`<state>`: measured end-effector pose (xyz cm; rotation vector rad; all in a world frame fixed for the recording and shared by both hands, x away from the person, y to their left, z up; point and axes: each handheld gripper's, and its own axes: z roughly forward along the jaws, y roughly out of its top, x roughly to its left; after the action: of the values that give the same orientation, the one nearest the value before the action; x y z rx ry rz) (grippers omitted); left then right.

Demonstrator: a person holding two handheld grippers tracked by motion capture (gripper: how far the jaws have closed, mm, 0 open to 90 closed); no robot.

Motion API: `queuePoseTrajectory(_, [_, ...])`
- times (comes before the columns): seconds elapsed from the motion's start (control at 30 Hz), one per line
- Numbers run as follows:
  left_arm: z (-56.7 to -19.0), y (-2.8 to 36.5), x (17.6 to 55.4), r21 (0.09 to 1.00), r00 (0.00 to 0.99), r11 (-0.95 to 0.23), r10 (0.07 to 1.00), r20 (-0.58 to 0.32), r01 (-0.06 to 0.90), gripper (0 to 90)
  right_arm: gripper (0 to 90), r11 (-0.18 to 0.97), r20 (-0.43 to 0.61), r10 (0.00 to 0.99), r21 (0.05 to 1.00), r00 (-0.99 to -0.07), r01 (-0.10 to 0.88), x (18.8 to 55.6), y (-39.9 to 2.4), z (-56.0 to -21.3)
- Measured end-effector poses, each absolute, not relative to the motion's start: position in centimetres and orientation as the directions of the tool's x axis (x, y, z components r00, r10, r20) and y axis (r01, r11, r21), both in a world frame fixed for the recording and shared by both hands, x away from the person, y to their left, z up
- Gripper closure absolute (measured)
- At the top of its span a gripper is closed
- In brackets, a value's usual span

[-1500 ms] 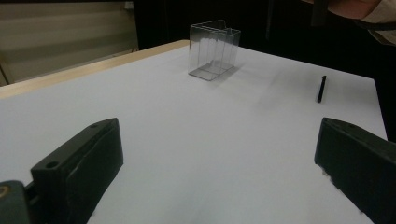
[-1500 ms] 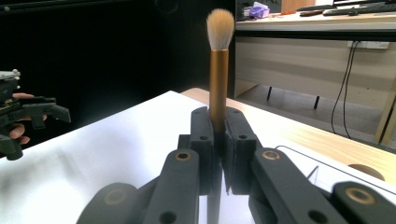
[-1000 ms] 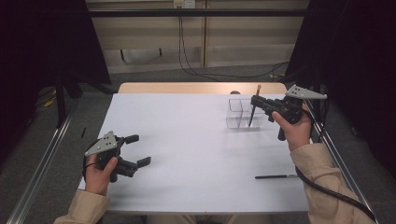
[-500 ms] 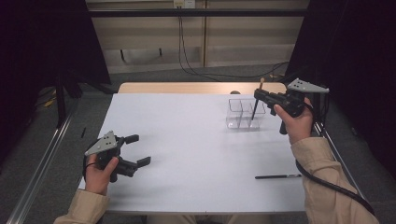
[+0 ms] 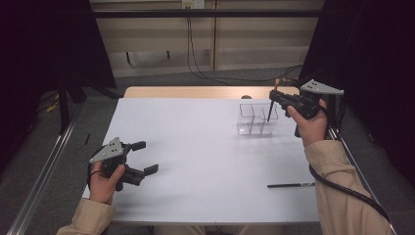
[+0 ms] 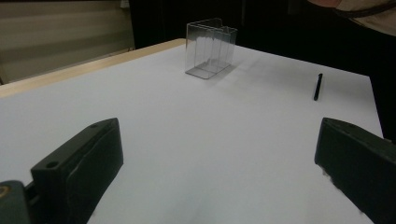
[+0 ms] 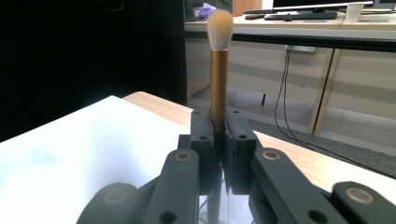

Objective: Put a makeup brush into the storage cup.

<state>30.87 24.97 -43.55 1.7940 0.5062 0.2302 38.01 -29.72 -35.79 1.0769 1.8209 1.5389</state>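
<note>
My right gripper (image 5: 273,96) is shut on a makeup brush (image 5: 269,112) with a dark handle. It holds the brush upright at the back right of the table. In the right gripper view the gold ferrule and pale bristles of the brush (image 7: 218,65) rise above the closed jaws of that gripper (image 7: 219,135). The brush's lower end hangs over the right end of a clear divided box (image 5: 257,119); I cannot tell if it is inside. My left gripper (image 5: 145,156) rests open on the white table at the front left, with nothing between its jaws (image 6: 217,156).
A thin black stick (image 5: 290,185) lies flat near the table's front right edge, also in the left gripper view (image 6: 318,86). The clear box (image 6: 210,49) stands beyond the open left jaws. A wooden strip (image 5: 195,92) borders the table's far edge.
The right gripper has risen slightly and shifted right with the brush, over the clear box. The left gripper has stayed put.
</note>
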Motion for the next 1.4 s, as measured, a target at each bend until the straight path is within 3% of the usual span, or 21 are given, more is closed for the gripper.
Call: queuePoseTrajectory(1.4, [-43.6, 25.0, 30.9, 0.954, 0.888, -0.209, 0.448, -0.102, 0.215, 1.2, 84.0, 0.014, 0.087, 0.885, 0.977, -0.457, 0.213, 40.3, -30.7, -37.5])
